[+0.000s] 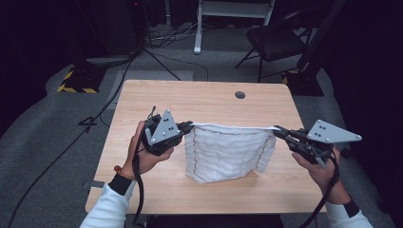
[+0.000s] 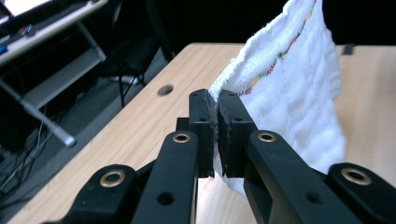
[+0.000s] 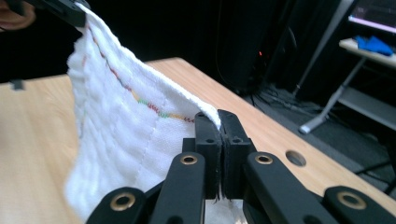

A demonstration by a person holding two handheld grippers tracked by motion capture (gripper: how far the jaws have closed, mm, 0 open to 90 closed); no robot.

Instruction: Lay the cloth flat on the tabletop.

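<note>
A white quilted cloth (image 1: 228, 153) hangs between the two claws, its top edge stretched taut and running left to right above the wooden surface (image 1: 204, 99), so the long axis of the held edge lies along the line joining the claws. The left claw (image 1: 187, 127) is clenched on the cloth's upper left corner, and the right claw (image 1: 279, 131) is clenched on its upper right corner; in each gripper view the jaws stand pressed together with a thin fold of fabric between them (a line of coloured stitching runs just inside the hem). The cloth's body drops from that edge toward the near side, its lower part resting crumpled on the surface at centre. Both hands hold at about the same height, neither nearer the cloth than the other, so any coming move, judged from this pose, turns on carrying the taut edge far or near together. The surface around the cloth is bare apart from a round cable hole (image 1: 240, 94) at its far edge, well apart. A chair (image 1: 275, 40) and floor cables (image 1: 142, 52) lie beyond the surface.
</note>
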